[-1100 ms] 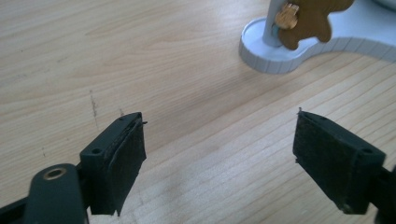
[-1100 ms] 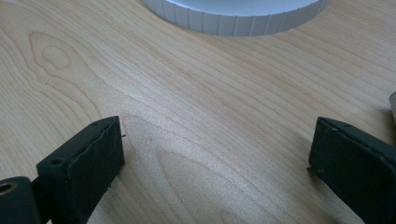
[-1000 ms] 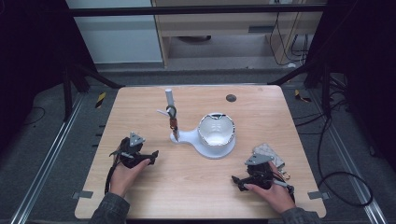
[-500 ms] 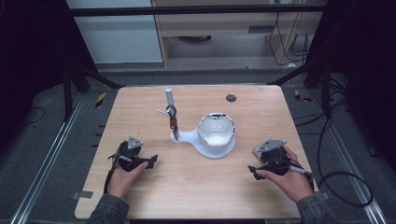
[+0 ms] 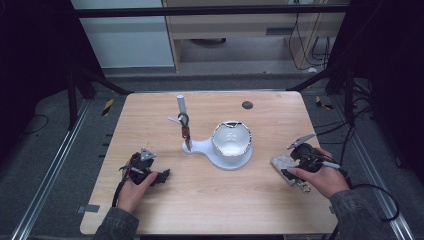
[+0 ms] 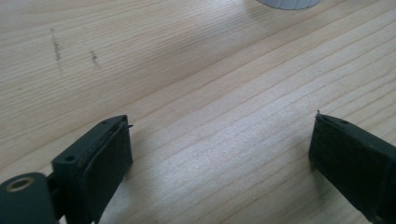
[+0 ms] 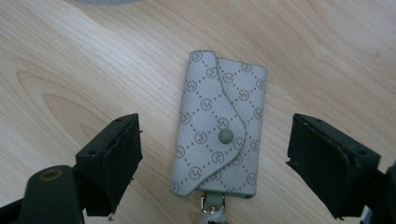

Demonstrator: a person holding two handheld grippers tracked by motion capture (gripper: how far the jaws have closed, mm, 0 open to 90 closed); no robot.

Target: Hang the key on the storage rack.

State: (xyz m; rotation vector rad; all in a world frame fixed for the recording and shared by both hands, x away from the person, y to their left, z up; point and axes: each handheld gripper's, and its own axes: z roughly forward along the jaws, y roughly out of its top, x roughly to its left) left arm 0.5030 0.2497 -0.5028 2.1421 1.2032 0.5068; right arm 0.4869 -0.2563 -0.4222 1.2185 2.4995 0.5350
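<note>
A: I've got the right gripper [image 7: 215, 154] over the key pouch [image 7: 219, 123], jaws wide apart, one each side of it, neither touching. The pouch lies flat on the table [image 5: 210, 200], flap snapped shut, metal clasp [image 7: 208, 205] at its 6 o'clock in the right gripper view.

B: Where is it on the table overall?

A: In the high view it's at about 4 o'clock from the white bowl stand [image 5: 227, 150], near the right edge, partly under my right hand [image 5: 320, 175].

B: Risks?

A: Three, as I judge it. One: the pouch is thin and flat, so if I close without getting low the pads could skate over the top fabric and just push it. Two: I'm straddling the long sides, and a soft pouch may buckle there instead of being held. Three: the clasp hangs loose at the near end; it could snag on a jaw or swing once lifted.

B: Left side?

A: The left gripper [image 5: 150, 172] sits on the table at roughly 8 o'clock from the stand, jaws open on bare wood, holding nothing. It's well apart from the pouch, so no clash there.

B: The stand's post?

A: The upright post [image 5: 181, 106] with a brown piece hanging from it [image 5: 186, 132] is on the stand's far-left side. It only matters if I carry the pouch across; a low sweep could clip it.
</note>
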